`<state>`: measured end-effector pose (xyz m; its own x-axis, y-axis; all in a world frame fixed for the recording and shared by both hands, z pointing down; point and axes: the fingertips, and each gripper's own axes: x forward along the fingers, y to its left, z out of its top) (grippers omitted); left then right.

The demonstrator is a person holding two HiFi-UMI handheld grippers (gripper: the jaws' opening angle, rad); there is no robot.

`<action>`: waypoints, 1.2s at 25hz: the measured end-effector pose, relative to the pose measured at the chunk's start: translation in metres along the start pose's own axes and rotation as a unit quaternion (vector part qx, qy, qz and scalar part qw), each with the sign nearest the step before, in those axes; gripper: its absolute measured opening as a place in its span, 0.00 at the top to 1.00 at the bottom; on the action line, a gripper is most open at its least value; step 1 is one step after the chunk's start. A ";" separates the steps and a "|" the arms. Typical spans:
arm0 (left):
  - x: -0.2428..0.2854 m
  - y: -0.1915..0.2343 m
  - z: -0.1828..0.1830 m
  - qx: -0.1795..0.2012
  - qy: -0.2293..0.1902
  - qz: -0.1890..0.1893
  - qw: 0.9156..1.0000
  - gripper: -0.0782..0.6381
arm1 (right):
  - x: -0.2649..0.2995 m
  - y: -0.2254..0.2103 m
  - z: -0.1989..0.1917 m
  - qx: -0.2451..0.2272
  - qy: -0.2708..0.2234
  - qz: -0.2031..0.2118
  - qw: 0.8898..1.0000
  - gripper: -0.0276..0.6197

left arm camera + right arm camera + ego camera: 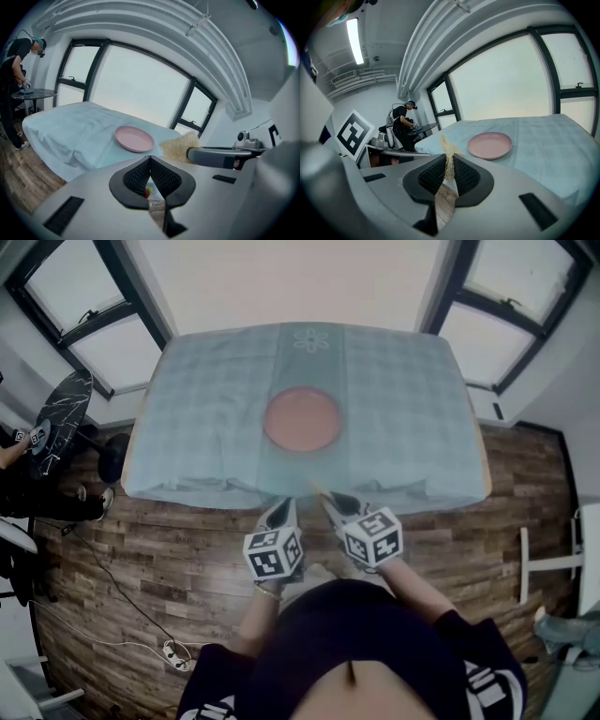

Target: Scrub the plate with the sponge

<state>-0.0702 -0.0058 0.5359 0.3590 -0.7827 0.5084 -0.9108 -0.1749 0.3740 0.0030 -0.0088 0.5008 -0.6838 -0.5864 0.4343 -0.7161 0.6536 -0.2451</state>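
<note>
A round pink plate [302,420] lies empty in the middle of the table's light blue cloth [206,399]. Both grippers hover over the floor just short of the table's front edge, side by side. My right gripper [336,502] is shut on a thin yellowish sponge [317,489], which sticks up edge-on between its jaws [449,161] in the right gripper view. The left gripper view shows that sponge [180,146] broadside, right of the plate [134,138]. My left gripper [281,509] is shut with its jaw tips touching and nothing held [150,161]. The plate [490,145] lies ahead of both.
The cloth hangs in folds over the table's front edge [234,488]. Wooden floor surrounds the table, with a cable and power strip [173,651] at the lower left. A person [401,124] works at a dark round table [64,413] far left. Windows line the back wall.
</note>
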 end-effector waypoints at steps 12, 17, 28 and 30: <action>0.020 0.029 0.013 -0.011 0.009 0.002 1.000 0.88 | 0.028 -0.021 0.021 -0.009 0.000 -0.023 1.000 0.89; 0.028 0.036 0.019 -0.017 0.007 0.007 1.000 0.88 | 0.044 -0.034 0.027 -0.005 0.004 -0.022 1.000 0.89; 0.071 0.070 0.050 -0.026 0.019 0.031 0.999 0.88 | 0.105 -0.072 0.074 -0.019 -0.002 -0.007 1.000 0.89; 0.081 0.076 0.055 -0.036 0.025 0.034 0.998 0.88 | 0.115 -0.080 0.080 -0.027 0.003 -0.009 1.000 0.89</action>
<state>-0.1221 -0.1153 0.5627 0.3091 -0.7601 0.5716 -0.9169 -0.0785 0.3914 -0.0294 -0.1663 0.5012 -0.6699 -0.5958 0.4430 -0.7198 0.6675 -0.1907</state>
